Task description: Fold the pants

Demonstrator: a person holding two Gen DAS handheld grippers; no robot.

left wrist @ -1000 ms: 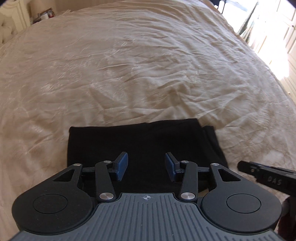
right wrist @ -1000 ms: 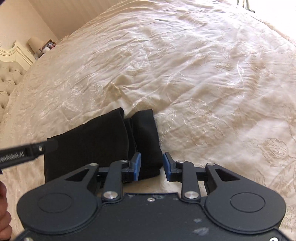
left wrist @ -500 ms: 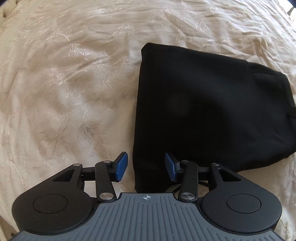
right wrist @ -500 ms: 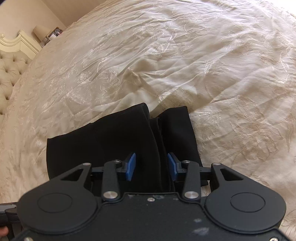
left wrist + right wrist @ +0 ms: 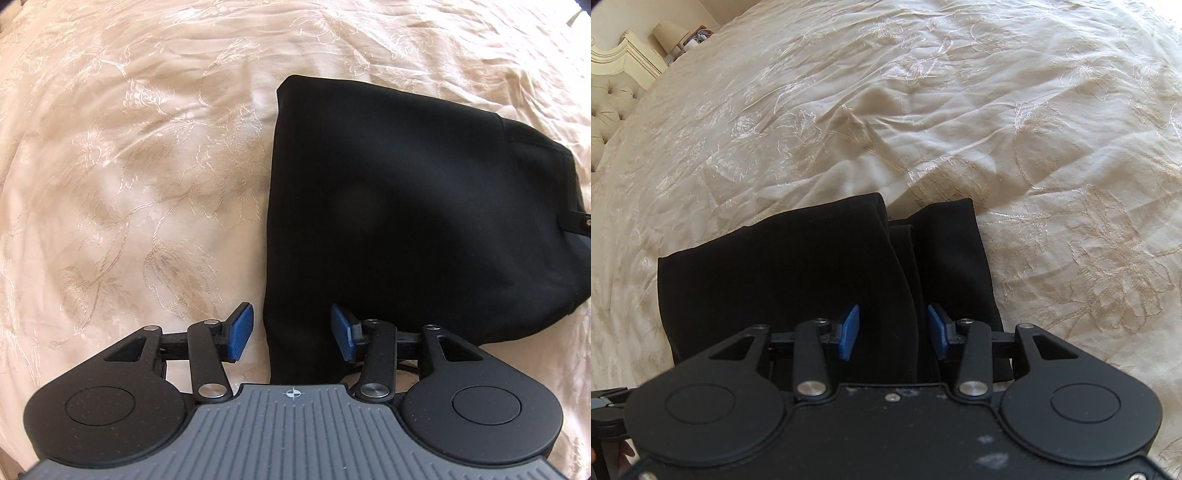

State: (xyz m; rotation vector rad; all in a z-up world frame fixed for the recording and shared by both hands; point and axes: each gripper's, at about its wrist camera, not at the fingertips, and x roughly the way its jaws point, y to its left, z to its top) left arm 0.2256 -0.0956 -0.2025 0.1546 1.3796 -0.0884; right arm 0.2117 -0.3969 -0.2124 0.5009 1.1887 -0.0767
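Note:
The black pants (image 5: 406, 206) lie folded into a compact stack on the cream bedspread (image 5: 129, 166). My left gripper (image 5: 291, 330) is open, straddling the stack's near left edge, with nothing between its blue pads. In the right wrist view the pants (image 5: 783, 273) show their layered folded edges. My right gripper (image 5: 892, 330) is open just above those layers at the stack's right end. A bit of the right gripper shows at the right edge of the left wrist view (image 5: 580, 221).
The embroidered cream bedspread (image 5: 960, 110) is wrinkled and spreads out on all sides. A tufted headboard (image 5: 605, 107) and a bedside lamp (image 5: 670, 35) sit at the far left.
The left gripper swung from behind the stack to its left edge and tilted down. The right gripper moved in over the stack's right end and opened wider.

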